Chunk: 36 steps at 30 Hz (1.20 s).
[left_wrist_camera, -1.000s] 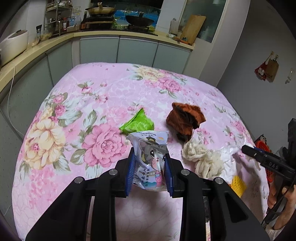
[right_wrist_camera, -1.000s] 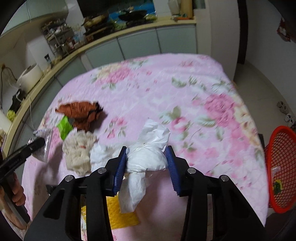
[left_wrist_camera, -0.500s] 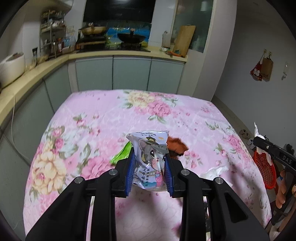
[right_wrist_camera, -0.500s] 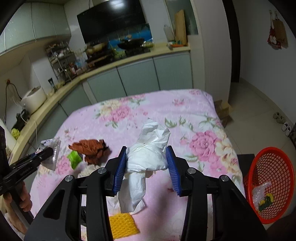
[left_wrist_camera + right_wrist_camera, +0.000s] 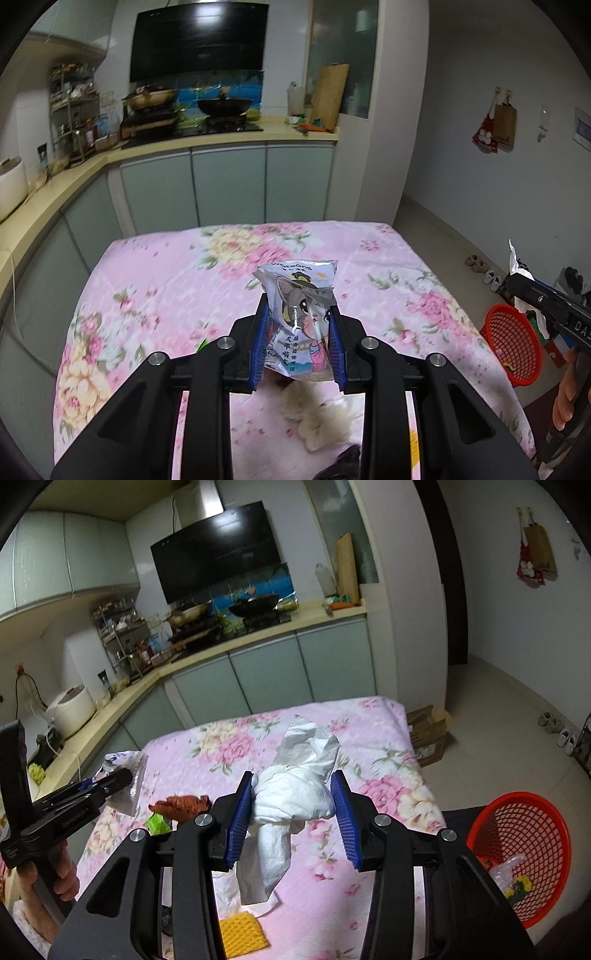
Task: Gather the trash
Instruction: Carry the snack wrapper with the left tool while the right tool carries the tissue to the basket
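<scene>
Two pieces in grip, none yet binned.
Left gripper [image 5: 297, 345] clamping cat-print packet [image 5: 300, 317], right gripper [image 5: 291, 814] clamping tissue wad [image 5: 295, 794]; red basket [image 5: 517, 834] right of it; brown rag [image 5: 181, 805], green wrapper [image 5: 158, 822], yellow sponge [image 5: 242, 936] below, uncollected.

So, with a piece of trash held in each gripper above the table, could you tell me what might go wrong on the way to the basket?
1. The tissue wad trails a loose tail below the right gripper; it might snag or slip free.
2. The red basket sits on the floor past the table edge, so a drop from up here could miss it.
3. The snack packet in the left gripper is glossy and pinched low, so it could slide out.
</scene>
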Tool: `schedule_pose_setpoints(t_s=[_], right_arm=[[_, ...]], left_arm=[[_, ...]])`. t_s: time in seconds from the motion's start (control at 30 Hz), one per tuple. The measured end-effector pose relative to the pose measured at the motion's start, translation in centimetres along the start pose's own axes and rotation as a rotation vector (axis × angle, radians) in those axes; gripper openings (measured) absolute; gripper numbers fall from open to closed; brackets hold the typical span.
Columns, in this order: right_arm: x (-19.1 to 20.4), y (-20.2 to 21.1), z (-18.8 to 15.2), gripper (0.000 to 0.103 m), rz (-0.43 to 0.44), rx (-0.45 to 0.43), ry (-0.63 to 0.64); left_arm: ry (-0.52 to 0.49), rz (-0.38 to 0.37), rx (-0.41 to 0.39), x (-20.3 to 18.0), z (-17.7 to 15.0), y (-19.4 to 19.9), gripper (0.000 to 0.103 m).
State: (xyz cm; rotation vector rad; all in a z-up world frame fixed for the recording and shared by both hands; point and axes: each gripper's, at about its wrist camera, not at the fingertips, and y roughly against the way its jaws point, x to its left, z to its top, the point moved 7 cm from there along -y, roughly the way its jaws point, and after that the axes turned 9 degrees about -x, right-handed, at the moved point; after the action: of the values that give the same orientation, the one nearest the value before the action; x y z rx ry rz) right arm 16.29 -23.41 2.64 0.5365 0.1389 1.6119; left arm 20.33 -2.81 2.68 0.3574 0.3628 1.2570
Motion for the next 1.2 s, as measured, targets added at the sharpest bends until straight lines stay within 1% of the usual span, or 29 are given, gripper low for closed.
schedule_pose_setpoints(t_s=[0.33, 0.7, 0.97, 1.2], right_arm=[[-3.7, 3.0, 1.8, 0.041, -0.062, -0.076, -0.041], [-9.1, 6.6, 2.8, 0.041, -0.17, -0.142, -0.101], [-13.2, 8.8, 2.2, 0.041, -0.257, -0.168, -0.154], [-16.7, 10.2, 0.8, 0.041, -0.337, -0.166, -0.212]], left_arm=[[-0.071, -0.072, -0.007, -5.7, 1.4, -1.2, 0.027], [-0.139, -0.174, 0.002, -12.4, 1.9, -3.2, 0.027], [-0.194, -0.269, 0.006, -18.6, 1.8, -4.4, 0.027], [-0.241, -0.357, 0.044, -24.0, 0.4, -5.8, 0.027]])
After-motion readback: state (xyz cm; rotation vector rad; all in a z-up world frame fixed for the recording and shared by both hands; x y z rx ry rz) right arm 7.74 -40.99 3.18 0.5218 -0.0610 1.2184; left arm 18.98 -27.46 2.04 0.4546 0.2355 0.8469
